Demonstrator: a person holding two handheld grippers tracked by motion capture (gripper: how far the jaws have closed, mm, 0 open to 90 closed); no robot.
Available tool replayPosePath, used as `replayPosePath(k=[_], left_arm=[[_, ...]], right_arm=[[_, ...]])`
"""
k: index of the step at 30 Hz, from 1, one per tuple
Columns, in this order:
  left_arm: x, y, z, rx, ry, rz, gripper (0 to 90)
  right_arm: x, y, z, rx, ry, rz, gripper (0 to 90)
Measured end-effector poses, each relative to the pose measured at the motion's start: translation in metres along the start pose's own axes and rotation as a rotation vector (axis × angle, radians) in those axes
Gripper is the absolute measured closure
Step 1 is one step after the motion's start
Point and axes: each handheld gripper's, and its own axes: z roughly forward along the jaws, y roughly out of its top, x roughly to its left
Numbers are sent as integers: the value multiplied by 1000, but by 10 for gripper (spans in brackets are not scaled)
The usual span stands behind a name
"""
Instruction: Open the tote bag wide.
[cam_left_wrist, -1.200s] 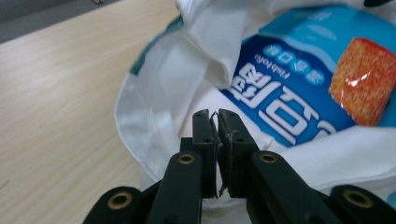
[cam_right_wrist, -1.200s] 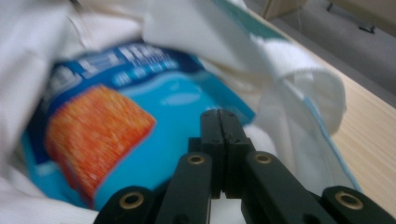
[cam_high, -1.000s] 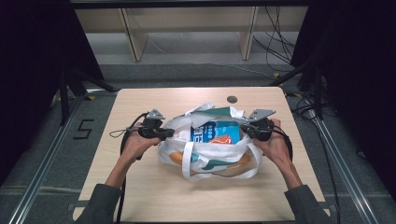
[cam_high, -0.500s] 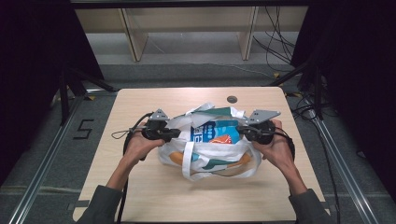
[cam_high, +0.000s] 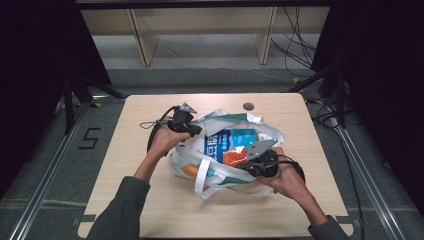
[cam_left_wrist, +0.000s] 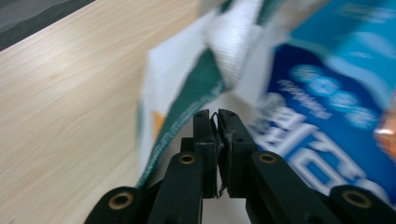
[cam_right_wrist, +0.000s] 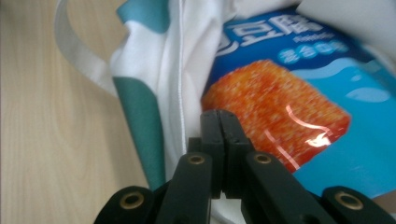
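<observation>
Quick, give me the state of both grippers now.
Left gripper: shut on the bag rim.
Right gripper: shut; the bag's edge seems pinched between its jaws.

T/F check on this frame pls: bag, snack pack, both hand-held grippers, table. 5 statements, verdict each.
1. The white and green bag lies on the wooden table. True.
2. A blue snack pack sits inside the bag. True.
3. The left hand-held gripper has its jaws wide open above the bag. False: they are closed, with a thin edge of the bag's fabric pinched between them.
4. The right hand-held gripper is closed, right at the bag's rim next to the pack. True; whether it pinches fabric is not clear.
5. The bag is empty and folded flat. False: it bulges open with the pack inside.
</observation>
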Motion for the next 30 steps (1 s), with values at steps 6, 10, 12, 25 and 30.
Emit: replayPosePath(k=[6,10,12,25,30], left_arm=[[21,-3,22,15,0,-109,889],[17,-2,19,-9,-12,-96,867],[14,0,10,-36,-26,-89,860],[4,-13,-28,-154,-68,-62,791],[3,-23,-37,-199,-92,-72,725]], right_arm=[[5,-5,3,23,26,3,900],[4,-3,-1,-12,4,2,900],[1,-2,-9,-51,-34,24,900],[-17,-11,-30,-174,-121,71,883],[-21,-13,-32,-214,-143,112,810]])
